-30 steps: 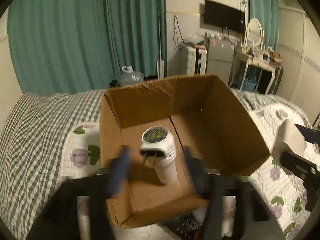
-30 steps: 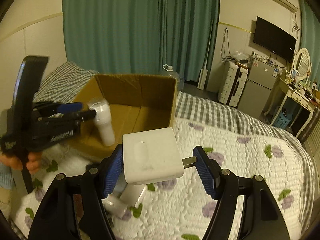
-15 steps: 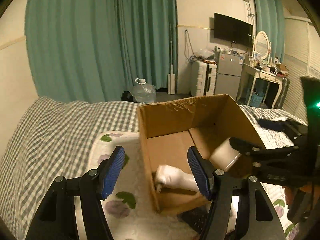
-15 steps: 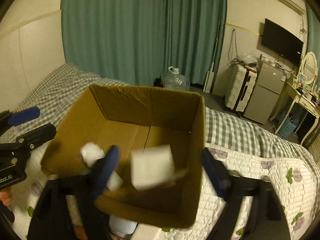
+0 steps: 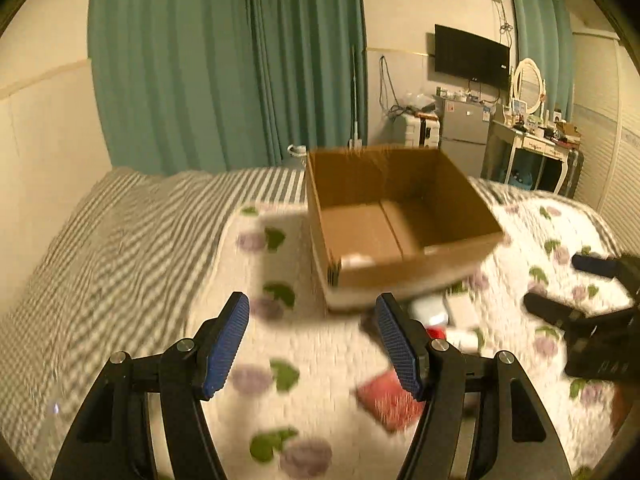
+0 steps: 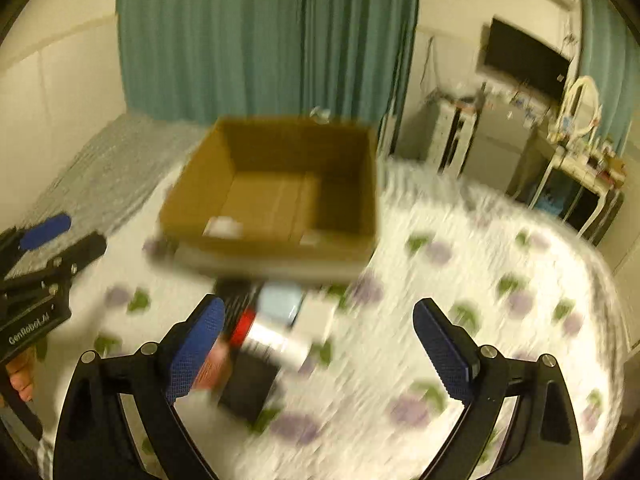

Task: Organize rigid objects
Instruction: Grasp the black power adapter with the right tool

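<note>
The cardboard box [image 5: 400, 216] sits ahead of both grippers, with blurred small items just before the right gripper [image 6: 320, 344], while it and the left gripper [image 5: 312, 344] gape wide, holding nothing.

Brown cardboard box [image 5: 400, 216]. White quilt [image 5: 312, 344] with purple flowers, green leaves. Grey-white checked blanket [image 5: 120, 232] on left. Teal curtains [image 5: 224, 60] far. Blue pads [image 5: 226, 344] on black grippers. Red item [image 5: 384, 400] near.
</note>
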The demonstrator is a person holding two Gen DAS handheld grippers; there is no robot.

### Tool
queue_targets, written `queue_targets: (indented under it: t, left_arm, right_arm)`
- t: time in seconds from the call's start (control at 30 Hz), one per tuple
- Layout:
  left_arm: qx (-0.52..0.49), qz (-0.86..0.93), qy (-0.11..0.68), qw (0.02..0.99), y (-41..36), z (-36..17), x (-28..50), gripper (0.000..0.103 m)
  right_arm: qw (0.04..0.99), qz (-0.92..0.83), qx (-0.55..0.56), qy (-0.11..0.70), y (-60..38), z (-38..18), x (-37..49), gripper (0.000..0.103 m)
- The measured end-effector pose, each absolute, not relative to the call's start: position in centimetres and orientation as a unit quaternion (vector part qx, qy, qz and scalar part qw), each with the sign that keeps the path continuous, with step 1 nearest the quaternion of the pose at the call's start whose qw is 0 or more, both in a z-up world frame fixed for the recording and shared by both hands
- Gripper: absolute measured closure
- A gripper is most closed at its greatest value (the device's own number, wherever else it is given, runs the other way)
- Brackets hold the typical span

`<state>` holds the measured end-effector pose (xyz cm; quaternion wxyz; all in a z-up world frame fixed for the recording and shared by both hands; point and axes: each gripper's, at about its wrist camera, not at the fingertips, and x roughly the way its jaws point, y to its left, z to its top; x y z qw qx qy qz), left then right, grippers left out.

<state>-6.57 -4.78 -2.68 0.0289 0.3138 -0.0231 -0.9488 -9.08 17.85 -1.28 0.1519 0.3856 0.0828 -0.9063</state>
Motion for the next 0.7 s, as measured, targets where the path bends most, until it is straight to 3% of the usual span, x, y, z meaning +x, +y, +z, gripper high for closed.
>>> queue_targets:
  t: [0.2, 0.33, 0.43, 0.7]
  left_arm:
    - [0.346, -0.938, -0.023, 0.031, -5.5, -6.4, -6.1, 0.034]
    - [0.36, -0.932, -0.022, 0.033, -5.8, -7.8, -6.8, 0.034]
    - [0.377, -0.925, -0.029, 0.03, -5.5, -9.1, -7.5, 0.034]
    - [0.402, -0.914, -0.043, 0.0, -2.4, -10.3, -8.6, 0.034]
  right_arm:
    - [0.153, -0.88, 0.441, 0.091, 15.6, -7.4, -9.0, 0.008]
    - [0.169, -0.862, 0.469, 0.089, 14.5, -9.7, -9.6, 0.027]
    - [0.186, -0.85, 0.488, 0.068, 14.6, -11.2, -10.1, 0.054]
    - [0.206, -0.87, 0.445, 0.048, 18.9, -7.2, -9.9, 0.065]
